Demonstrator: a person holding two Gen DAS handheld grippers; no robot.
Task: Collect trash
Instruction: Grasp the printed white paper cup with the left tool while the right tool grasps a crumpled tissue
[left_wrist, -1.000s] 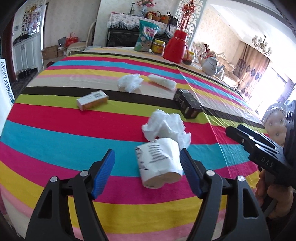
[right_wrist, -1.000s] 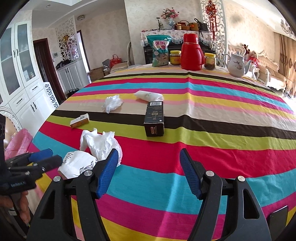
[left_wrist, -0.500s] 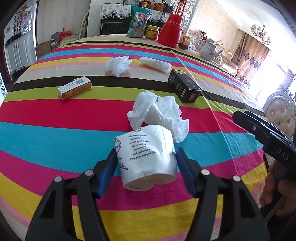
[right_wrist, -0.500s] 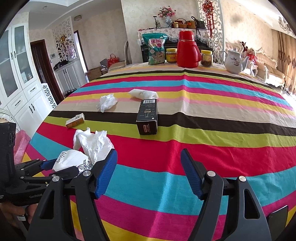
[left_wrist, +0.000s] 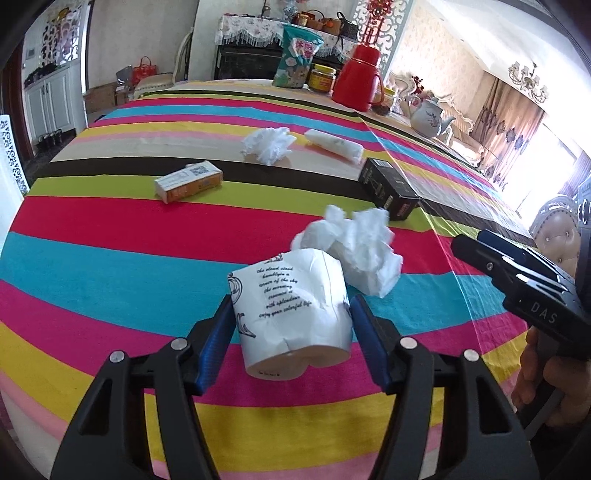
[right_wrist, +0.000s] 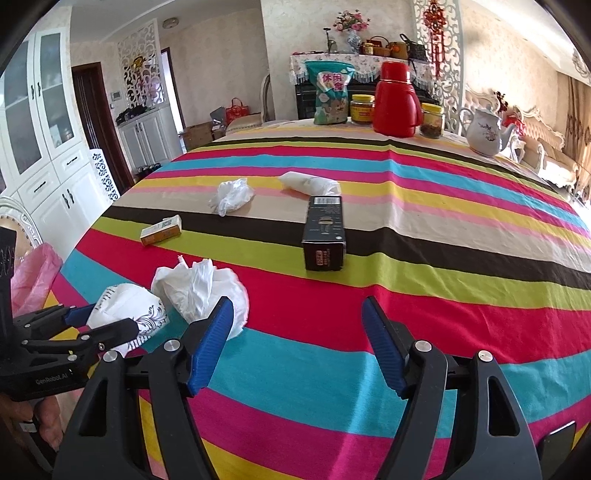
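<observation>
- Trash on the striped tablecloth (right_wrist: 424, 206): two crumpled tissues (left_wrist: 354, 254) (left_wrist: 269, 144), one printed paper cup (left_wrist: 291, 310) on its side, one rolled white wrapper (left_wrist: 334, 144), one small orange-and-white box (left_wrist: 188, 182), one black box (left_wrist: 389, 188).
- Far edge: one red thermos (right_wrist: 395, 99), one snack bag (right_wrist: 332, 94), two jars (right_wrist: 362, 108) (right_wrist: 431, 120), one teapot (right_wrist: 484, 133).
- Left gripper (left_wrist: 291, 321): jaws have just closed in, both blue pads touching the cup's sides – clamped on it, near table edge.
- Right gripper (right_wrist: 297, 343): wide apart, holding nothing, left pad just beside the near tissue.

Left gripper (left_wrist: 291, 325) jaws, just closing, clamp a load; right gripper (right_wrist: 297, 343) jaws gape, unloaded.
</observation>
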